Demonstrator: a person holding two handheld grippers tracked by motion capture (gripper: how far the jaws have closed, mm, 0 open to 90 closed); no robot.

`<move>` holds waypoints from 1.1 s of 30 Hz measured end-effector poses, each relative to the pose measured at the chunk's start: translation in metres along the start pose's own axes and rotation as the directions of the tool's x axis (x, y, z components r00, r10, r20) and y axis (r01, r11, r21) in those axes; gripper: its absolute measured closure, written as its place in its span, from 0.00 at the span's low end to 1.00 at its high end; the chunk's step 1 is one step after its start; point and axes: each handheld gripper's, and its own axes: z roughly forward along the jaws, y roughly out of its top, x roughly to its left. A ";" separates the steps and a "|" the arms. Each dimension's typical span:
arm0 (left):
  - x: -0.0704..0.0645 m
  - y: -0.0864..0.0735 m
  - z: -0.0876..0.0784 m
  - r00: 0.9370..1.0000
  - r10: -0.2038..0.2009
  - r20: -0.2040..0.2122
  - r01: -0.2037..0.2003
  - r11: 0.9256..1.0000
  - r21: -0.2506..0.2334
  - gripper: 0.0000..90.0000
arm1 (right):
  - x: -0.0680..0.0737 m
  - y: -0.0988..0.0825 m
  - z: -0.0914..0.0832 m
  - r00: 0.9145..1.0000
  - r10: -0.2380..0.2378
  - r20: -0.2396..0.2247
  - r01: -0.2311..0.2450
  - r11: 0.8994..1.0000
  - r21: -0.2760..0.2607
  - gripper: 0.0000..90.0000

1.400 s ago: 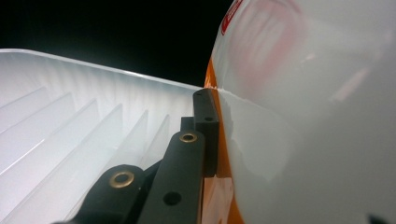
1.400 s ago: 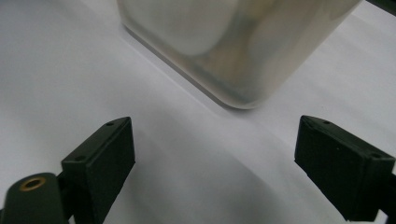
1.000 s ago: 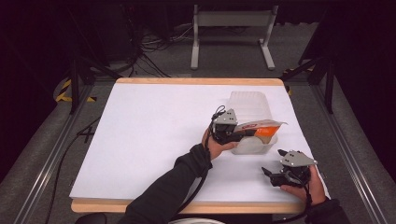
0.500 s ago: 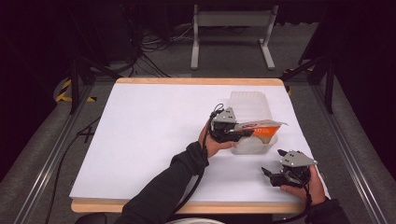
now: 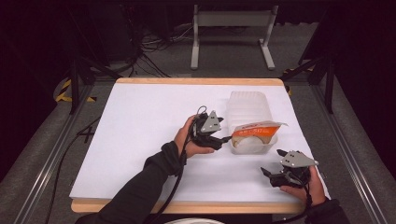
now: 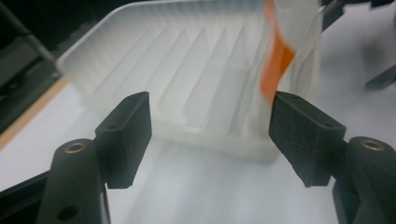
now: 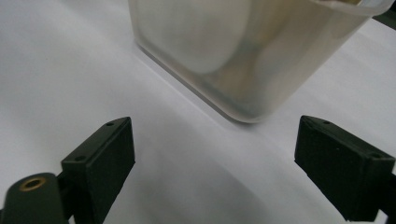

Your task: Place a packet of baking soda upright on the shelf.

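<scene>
Your right claw (image 5: pixel 270 174): nearest you on the tabletop (image 5: pixel 140 121), jaws apart, nothing between them. Tub (image 5: pixel 252 140): just beyond it. Your left claw (image 5: pixel 225 139): jaws just opened and empty, tips beside the tub's orange-printed film (image 5: pixel 256 129). Lid (image 5: pixel 247 105): behind the tub.

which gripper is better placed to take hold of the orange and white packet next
Left. The left gripper sits right at the orange and white packet in the clear tub; its jaws have just been opening, nothing pressed between them. The right gripper rests apart, nearer the table's front edge.
</scene>
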 end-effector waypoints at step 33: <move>0.013 -0.122 -0.105 0.984 -0.047 -0.171 0.080 0.978 0.192 0.08 | 0.004 0.002 0.001 1.000 -0.016 -0.005 0.016 1.000 0.013 0.14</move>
